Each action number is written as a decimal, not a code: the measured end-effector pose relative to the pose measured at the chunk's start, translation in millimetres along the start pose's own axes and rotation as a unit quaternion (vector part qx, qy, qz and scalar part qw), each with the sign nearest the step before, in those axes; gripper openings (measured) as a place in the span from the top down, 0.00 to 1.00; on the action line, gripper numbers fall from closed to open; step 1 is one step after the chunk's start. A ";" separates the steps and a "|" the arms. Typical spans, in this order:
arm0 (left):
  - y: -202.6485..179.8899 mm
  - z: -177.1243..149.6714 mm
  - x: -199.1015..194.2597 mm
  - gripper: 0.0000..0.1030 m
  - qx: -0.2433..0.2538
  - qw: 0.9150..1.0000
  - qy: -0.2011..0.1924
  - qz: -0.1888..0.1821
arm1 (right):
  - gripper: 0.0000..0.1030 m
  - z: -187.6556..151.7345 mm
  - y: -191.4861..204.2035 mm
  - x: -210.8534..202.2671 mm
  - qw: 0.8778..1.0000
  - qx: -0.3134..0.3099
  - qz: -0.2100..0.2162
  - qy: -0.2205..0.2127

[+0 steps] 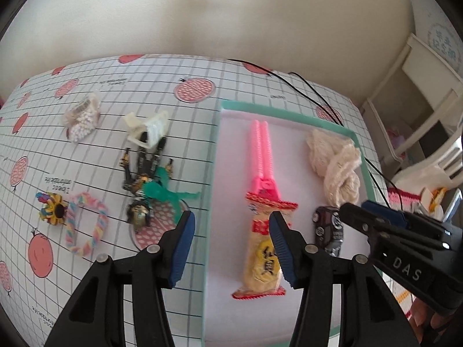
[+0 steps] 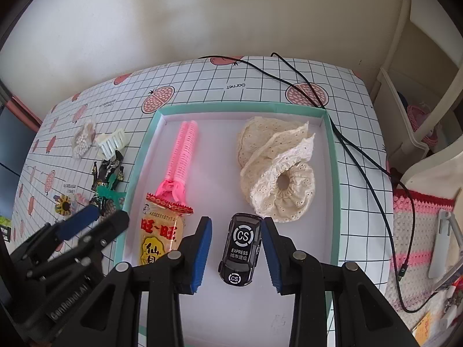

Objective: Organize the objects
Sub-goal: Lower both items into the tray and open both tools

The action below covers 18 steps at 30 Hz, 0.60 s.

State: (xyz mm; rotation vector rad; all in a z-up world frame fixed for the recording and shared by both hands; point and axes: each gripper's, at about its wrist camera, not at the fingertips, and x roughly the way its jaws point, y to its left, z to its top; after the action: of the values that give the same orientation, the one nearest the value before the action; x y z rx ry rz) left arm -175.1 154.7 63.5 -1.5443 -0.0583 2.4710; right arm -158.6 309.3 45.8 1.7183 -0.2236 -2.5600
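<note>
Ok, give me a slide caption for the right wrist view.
Right gripper open around a black toy car in the tray, beside snack packet, pink clip and lace scrunchie.

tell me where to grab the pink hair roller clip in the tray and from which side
Grip the pink hair roller clip across its two long ribbed rollers, about midway, coming straight down from above. It lies flat on the tray floor, and its hinge end sits against the snack packet, so the far half is the freer part. Close the jaws across its narrow width.
</note>
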 end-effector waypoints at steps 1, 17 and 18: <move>2.9 0.7 -0.1 0.44 -0.002 1.000 -0.002 0.001 | 0.52 0.1 0.3 0.5 1.000 0.000 -0.001 0.000; 31.7 8.2 -5.8 0.03 -0.038 0.999 -0.033 0.017 | 0.12 -0.5 3.7 3.1 1.000 -0.008 -0.008 -0.009; 32.2 8.3 -6.2 0.02 -0.039 0.999 -0.034 0.017 | 0.10 -0.7 2.8 3.3 1.000 -0.007 -0.009 -0.010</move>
State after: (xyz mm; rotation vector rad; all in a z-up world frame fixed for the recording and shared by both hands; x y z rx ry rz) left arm -185.3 122.8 67.8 -1.5030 -0.1430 2.5760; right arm -159.3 306.0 43.0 1.6980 -0.1915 -2.5859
